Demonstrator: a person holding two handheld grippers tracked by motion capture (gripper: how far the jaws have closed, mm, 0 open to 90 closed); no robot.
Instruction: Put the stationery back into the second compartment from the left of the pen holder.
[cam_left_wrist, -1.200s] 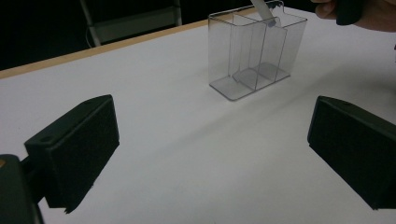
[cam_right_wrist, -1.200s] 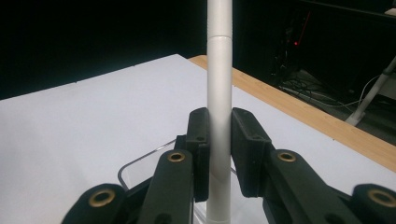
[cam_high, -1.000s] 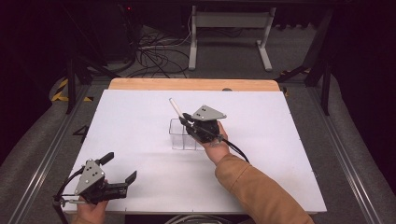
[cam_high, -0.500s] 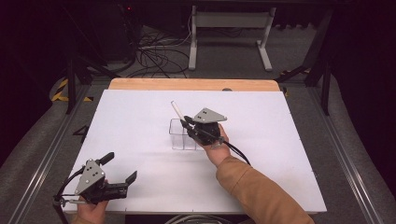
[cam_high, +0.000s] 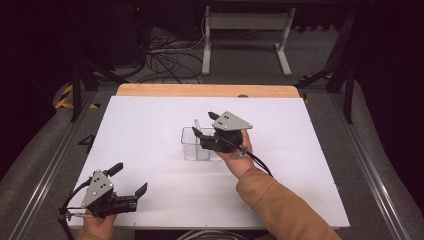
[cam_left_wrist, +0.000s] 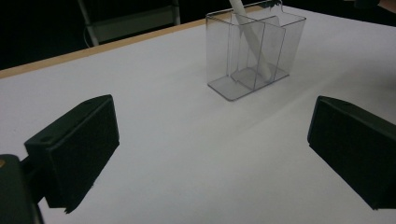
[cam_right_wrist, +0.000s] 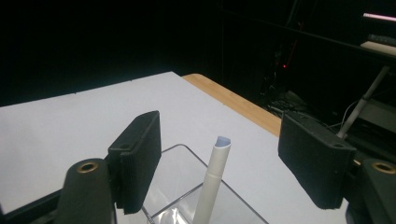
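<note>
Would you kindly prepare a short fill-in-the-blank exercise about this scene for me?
1. The white pen stands inside the clear ____, leaning against its wall.
2. The right gripper has its jaws ____, apart from the pen.
3. The clear holder rests on a ____ table.
4. The left gripper hovers near the table's ____ edge in the high view.

Missing words: holder; open; white; bottom

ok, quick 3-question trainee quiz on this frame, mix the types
1. True or false: the right gripper is clamped on the white pen.
2. Where does the pen stand? A) flat on the table B) in the clear container C) in the left gripper
3. Fill in: the pen stands ____ in the container, not upright.

Key: 1 false, its jaws have just been opening and the pen stands free between them; 2 B; 3 tilted.
</note>
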